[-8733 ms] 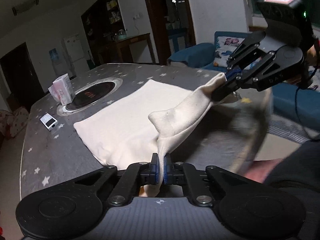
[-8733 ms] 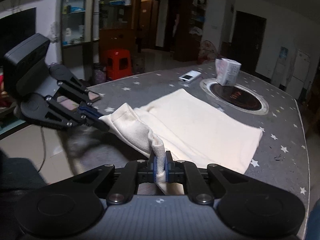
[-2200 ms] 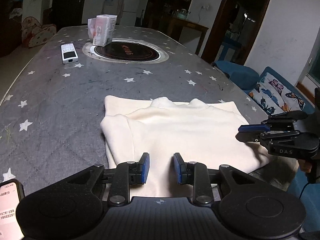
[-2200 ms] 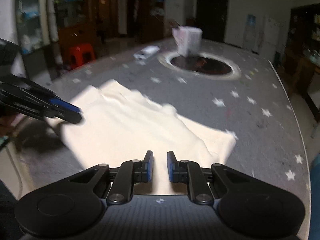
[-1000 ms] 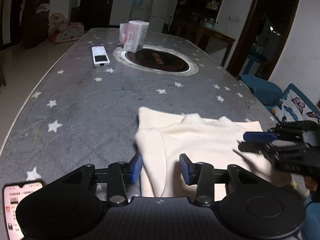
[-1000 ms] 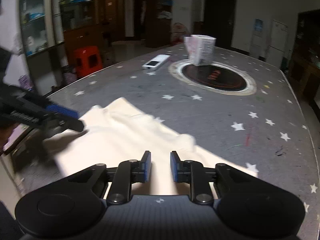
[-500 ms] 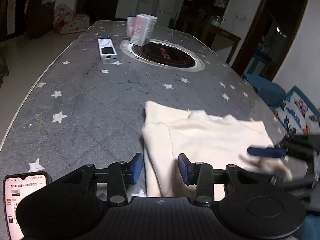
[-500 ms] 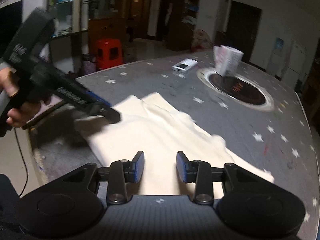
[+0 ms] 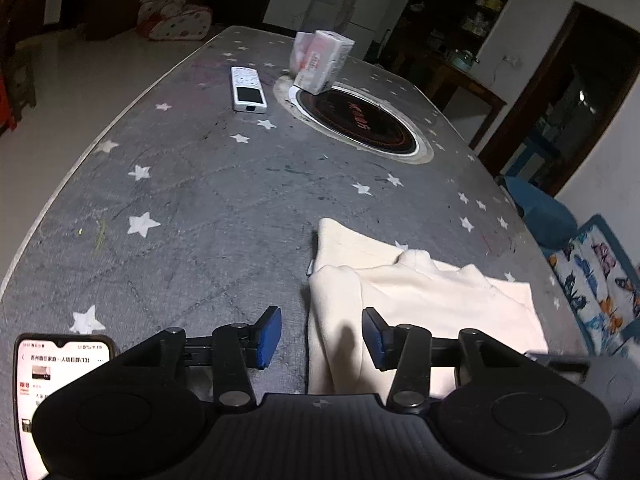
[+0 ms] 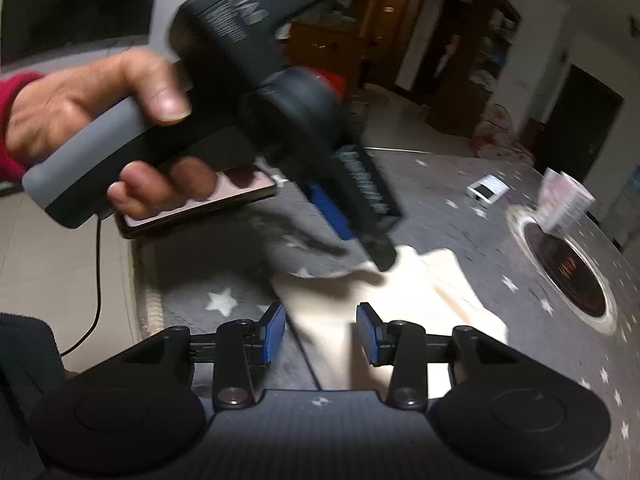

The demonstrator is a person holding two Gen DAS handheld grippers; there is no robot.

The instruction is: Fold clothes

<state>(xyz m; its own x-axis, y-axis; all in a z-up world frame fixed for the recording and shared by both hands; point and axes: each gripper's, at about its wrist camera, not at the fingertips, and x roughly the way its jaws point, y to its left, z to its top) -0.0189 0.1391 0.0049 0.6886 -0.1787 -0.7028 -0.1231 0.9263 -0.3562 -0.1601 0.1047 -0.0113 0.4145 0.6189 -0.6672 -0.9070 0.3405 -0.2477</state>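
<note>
A cream garment [image 9: 420, 304] lies folded on the grey star-patterned table [image 9: 200, 200]. My left gripper [image 9: 322, 336] is open and empty, its jaws straddling the garment's left edge. My right gripper [image 10: 320, 334] is open and empty over the garment's near corner [image 10: 384, 308]. In the right wrist view the left gripper [image 10: 360, 216] shows close and blurred, held in a hand, its tips just above the cloth's left edge.
A white remote [image 9: 248, 90] and a tissue pack [image 9: 322, 62] lie by a round black hotplate [image 9: 356, 122] at the far end. A lit phone [image 9: 60, 376] lies at the table's near left edge. A blue sofa [image 9: 600, 276] stands to the right.
Both grippers have opened wider and shifted toward the garment's left end. The left gripper now fills much of the right wrist view. The garment lies as before.
</note>
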